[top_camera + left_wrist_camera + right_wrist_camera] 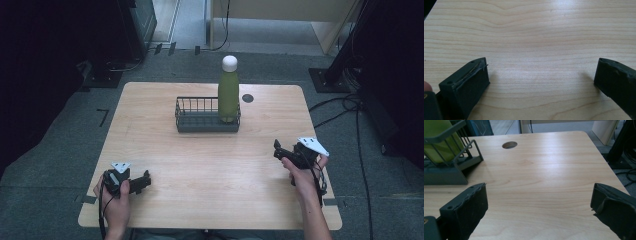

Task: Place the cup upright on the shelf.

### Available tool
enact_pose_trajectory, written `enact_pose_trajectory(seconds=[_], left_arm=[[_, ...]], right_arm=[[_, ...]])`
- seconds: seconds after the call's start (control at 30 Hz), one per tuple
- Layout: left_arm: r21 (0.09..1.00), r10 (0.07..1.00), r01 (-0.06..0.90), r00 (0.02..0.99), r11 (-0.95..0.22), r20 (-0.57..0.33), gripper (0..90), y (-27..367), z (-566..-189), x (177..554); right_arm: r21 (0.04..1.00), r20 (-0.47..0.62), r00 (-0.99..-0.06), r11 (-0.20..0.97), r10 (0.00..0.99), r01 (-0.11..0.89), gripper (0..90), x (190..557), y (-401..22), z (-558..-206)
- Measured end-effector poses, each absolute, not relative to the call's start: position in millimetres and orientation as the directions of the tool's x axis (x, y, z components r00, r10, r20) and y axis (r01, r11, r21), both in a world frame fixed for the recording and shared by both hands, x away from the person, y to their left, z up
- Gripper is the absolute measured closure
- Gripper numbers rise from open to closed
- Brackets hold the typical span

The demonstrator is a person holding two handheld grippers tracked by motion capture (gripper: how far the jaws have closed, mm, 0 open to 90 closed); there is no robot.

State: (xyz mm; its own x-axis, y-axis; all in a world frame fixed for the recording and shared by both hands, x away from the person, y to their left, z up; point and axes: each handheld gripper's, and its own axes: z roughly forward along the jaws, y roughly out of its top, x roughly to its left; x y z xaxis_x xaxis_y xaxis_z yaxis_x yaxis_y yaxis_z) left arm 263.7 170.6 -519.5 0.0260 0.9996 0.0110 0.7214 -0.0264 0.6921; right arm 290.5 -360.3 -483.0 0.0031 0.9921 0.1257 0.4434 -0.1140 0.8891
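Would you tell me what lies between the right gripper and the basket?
Bare tabletop: the high view shows nothing between the right gripper and the basket.

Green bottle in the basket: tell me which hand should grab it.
Probably the right. The bottle stands at the basket's right end, nearer the right claw, which is open. The left claw sits farther off.

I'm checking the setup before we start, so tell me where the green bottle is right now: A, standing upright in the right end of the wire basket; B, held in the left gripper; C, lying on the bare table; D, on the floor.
A: the green bottle stands upright in the right end of the wire basket, and both grippers are open and apart from it.
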Motion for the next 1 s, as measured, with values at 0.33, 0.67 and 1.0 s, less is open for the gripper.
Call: enact_pose_trajectory(seconds=[0.33, 0.67, 1.0], left_arm=[[0.692, 1.000, 0.721, 0.026, -0.026, 0.011, 0.0, 171, -520, 264], [0.692, 1.000, 0.721, 0.026, -0.026, 0.011, 0.0, 171, -520, 264], [0.692, 1.000, 0.721, 0.026, -0.026, 0.011, 0.0, 171, -520, 264]], right_arm=[[0.875, 0.121, 0.038, -0.125, 0.992, 0.467, 1.1, 269, -382, -498], [0.848, 0.111, 0.053, -0.122, 0.992, 0.515, 1.1, 250, -396, -515], [0.823, 0.091, 0.043, -0.100, 0.995, 0.559, 3.8, 234, -401, -523]])
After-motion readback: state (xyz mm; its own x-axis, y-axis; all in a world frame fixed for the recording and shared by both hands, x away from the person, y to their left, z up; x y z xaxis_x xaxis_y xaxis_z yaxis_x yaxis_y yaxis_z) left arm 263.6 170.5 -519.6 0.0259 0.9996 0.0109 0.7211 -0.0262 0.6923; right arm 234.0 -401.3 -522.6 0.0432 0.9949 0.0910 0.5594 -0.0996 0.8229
